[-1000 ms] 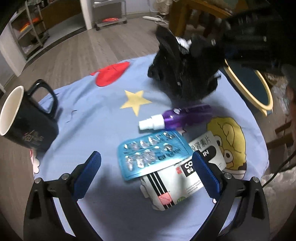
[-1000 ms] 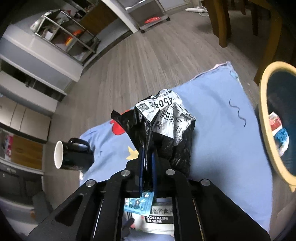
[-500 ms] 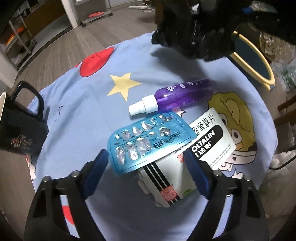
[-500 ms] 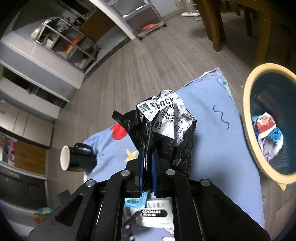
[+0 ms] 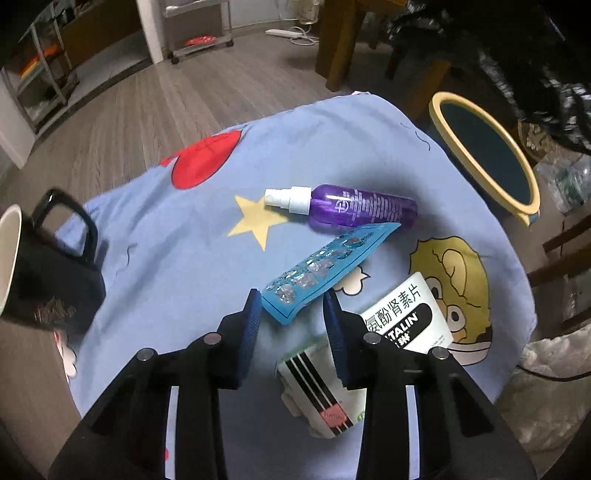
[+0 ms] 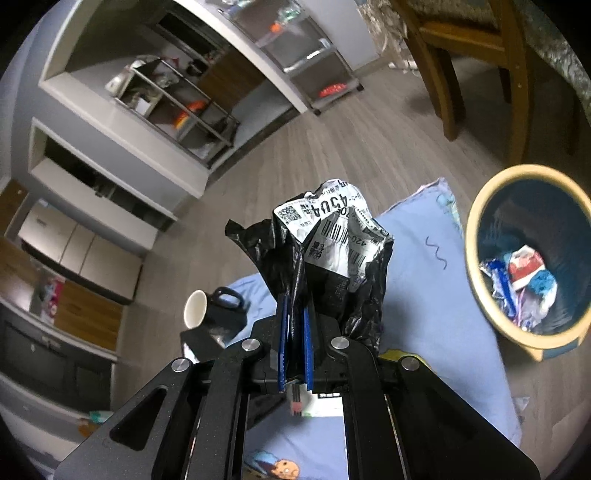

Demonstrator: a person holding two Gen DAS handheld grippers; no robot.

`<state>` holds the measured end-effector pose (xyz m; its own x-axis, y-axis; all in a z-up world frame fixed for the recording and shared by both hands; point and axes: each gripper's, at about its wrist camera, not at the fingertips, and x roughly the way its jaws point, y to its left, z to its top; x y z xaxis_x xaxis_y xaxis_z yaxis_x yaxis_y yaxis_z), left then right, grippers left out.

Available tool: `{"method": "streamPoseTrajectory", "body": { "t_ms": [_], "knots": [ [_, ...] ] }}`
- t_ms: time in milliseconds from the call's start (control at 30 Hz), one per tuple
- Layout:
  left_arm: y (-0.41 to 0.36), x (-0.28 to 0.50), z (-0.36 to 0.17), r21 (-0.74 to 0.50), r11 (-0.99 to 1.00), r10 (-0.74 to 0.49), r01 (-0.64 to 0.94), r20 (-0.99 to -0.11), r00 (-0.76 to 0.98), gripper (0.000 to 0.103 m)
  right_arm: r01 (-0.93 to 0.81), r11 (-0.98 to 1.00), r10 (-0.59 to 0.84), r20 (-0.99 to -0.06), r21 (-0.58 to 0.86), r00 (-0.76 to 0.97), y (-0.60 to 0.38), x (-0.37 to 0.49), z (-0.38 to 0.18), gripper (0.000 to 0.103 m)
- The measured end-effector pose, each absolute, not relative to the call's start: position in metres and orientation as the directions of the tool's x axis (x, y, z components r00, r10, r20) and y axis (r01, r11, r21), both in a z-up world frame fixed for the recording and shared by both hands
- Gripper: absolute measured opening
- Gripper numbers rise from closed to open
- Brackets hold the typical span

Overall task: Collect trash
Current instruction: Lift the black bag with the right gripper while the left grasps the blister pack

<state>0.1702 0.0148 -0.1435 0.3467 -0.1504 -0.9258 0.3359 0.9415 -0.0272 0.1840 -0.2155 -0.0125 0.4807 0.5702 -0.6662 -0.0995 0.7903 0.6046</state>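
Observation:
My left gripper [image 5: 291,304] is shut on the near corner of a blue blister pack [image 5: 325,266], which tilts up off the blue cartoon cloth [image 5: 177,251]. A white medicine box [image 5: 402,325] lies just right of it, and a purple spray bottle [image 5: 351,210] lies beyond. My right gripper [image 6: 294,314] is shut on a crumpled black plastic bag [image 6: 325,266] with a white shipping label, held in the air left of the yellow-rimmed trash bin [image 6: 476,229]. The bin [image 5: 476,118] holds several wrappers.
A black mug [image 5: 40,273] stands at the cloth's left edge; it also shows in the right wrist view [image 6: 214,310]. Wooden chair legs [image 6: 447,85] stand behind the bin. A wheeled metal shelf [image 5: 199,26] is far back on the wood floor.
My left gripper has closed onto the blister pack and tilted it up off the medicine box. My right gripper has lifted the black bag higher and toward the bin.

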Motion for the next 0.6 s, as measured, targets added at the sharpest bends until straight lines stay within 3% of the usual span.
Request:
{"method": "streamPoseTrajectory", "body": {
  "t_ms": [167,233,333,500,567,600],
  "knots": [
    [0.0,0.177,-0.151,0.004,0.92,-0.143,0.391,-0.927,0.346,0.038,-0.079,0.796,0.557,-0.675,0.6,0.484,-0.227,0.192,-0.022,0.009],
    [-0.011,0.178,-0.152,0.018,0.909,-0.147,0.417,-0.921,0.36,0.049,-0.061,0.788,0.563,-0.678,0.612,0.472,-0.231,0.197,-0.03,0.009],
    [-0.025,0.181,-0.157,0.063,0.887,-0.13,0.458,-0.916,0.379,0.055,-0.058,0.806,0.542,-0.697,0.588,0.469,-0.232,0.2,-0.035,0.009],
    [-0.039,0.184,-0.162,0.112,0.862,-0.107,0.495,-0.913,0.393,0.054,-0.026,0.818,0.515,-0.712,0.574,0.476,-0.244,0.203,-0.042,0.009],
    [-0.043,0.185,-0.163,0.096,0.856,-0.121,0.508,-0.918,0.377,0.046,-0.011,0.812,0.517,-0.711,0.583,0.477,-0.25,0.205,-0.045,0.009],
    [-0.042,0.183,-0.163,0.084,0.853,-0.129,0.516,-0.923,0.363,0.035,-0.011,0.812,0.517,-0.711,0.583,0.477,-0.252,0.205,-0.045,0.009]
  ]
}}
